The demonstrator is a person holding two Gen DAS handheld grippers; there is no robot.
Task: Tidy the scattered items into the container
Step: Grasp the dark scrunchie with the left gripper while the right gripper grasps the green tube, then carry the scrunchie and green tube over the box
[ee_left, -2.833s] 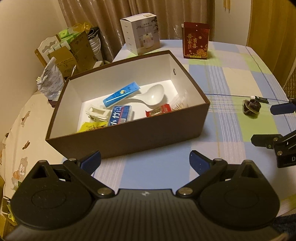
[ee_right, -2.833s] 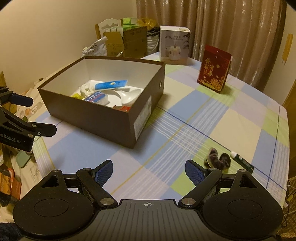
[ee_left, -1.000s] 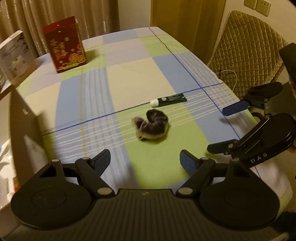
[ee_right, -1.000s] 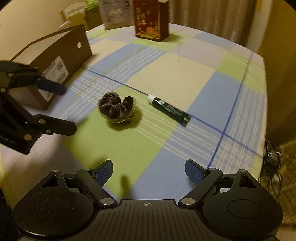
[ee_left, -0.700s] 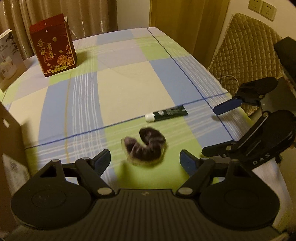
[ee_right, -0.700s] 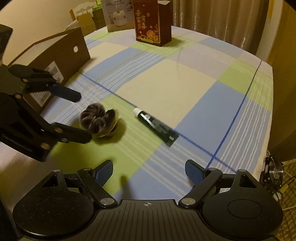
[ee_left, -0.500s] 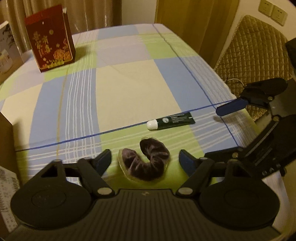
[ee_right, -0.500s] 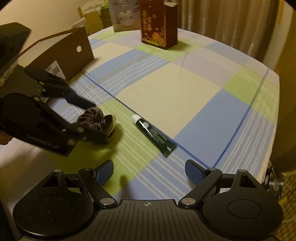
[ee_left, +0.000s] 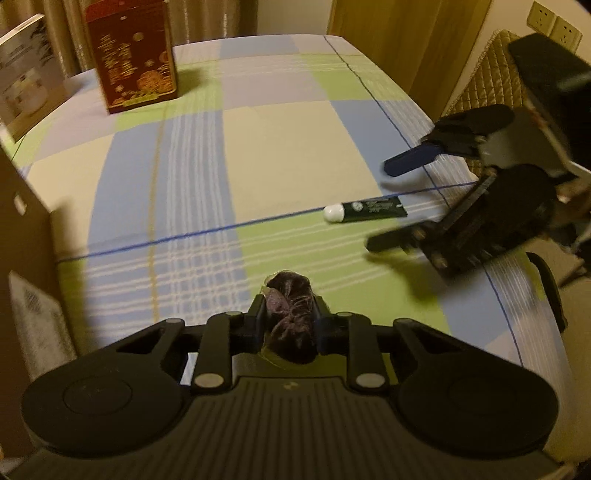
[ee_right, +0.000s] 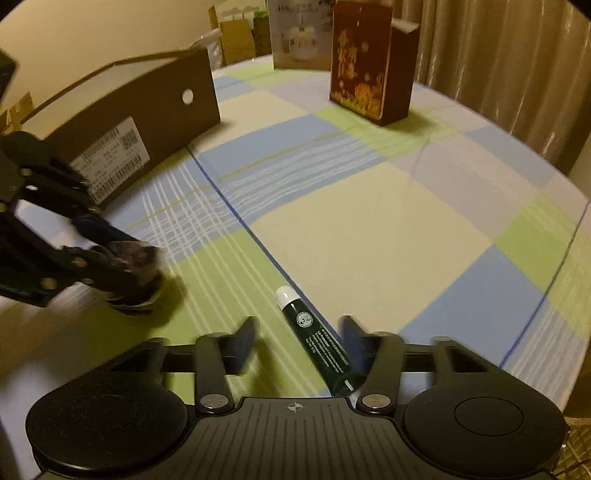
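While both tools work the checked tablecloth (ee_right: 369,221):
Left gripper (ee_left: 289,325): clamped on dark scrunchie (ee_left: 291,317).
Right gripper (ee_right: 297,341): apart, straddling green tube (ee_right: 317,341); label unreadable.

checked tablecloth (ee_left: 295,147) in blue, green and cream squares, crossed by thin blue lines. red box with gold print (ee_right: 369,62) upright at the far side, flap open at the top. white product box (ee_right: 299,33) just beside it, further back. beige curtains (ee_right: 498,55) behind. cardboard boxes (ee_right: 236,40) stacked off the far corner. quilted chair (ee_left: 484,77) beside the edge, wall sockets (ee_left: 554,26) above it.
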